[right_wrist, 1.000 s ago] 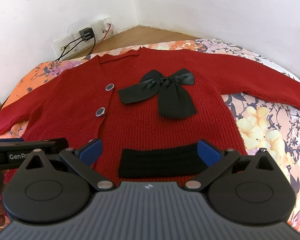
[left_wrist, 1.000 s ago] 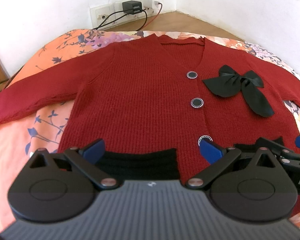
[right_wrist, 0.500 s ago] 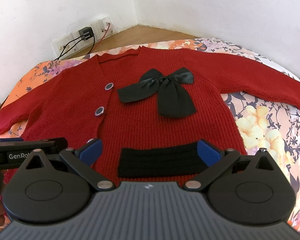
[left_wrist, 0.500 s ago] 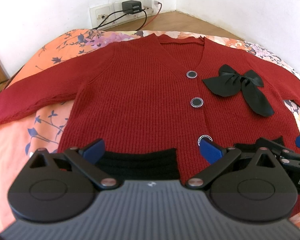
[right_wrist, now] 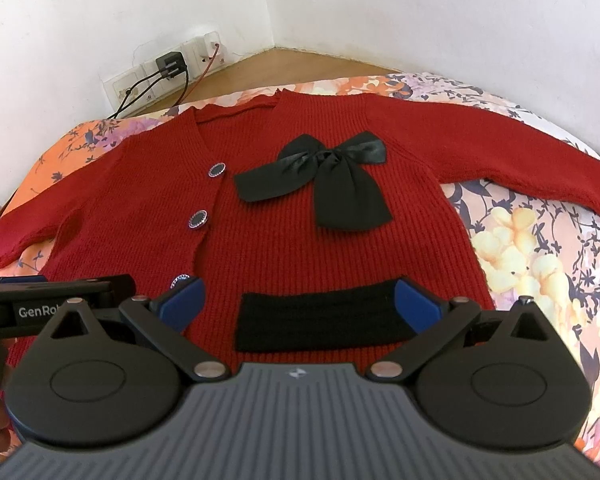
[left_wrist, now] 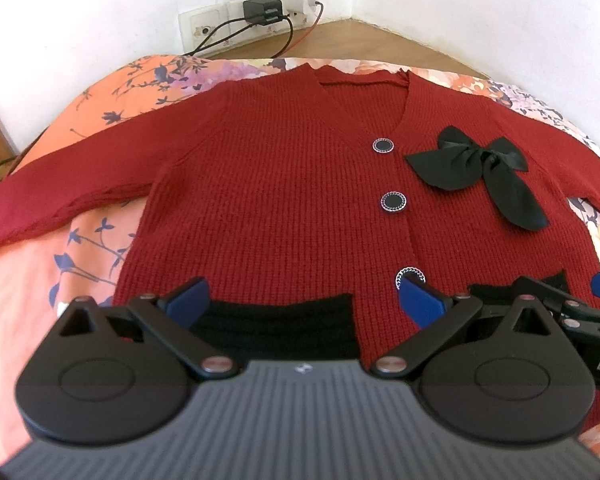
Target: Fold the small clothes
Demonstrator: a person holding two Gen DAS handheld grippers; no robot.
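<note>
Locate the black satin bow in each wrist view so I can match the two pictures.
Left wrist view: the black bow sits right of centre on the red cardigan, right of the buttons.
Right wrist view: the bow is near the centre, right of the buttons.
Shared landmark: the black charger plugged into the wall sockets beyond the collar.

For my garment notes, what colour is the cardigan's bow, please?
Black bow, clearest in the right wrist view.
</note>
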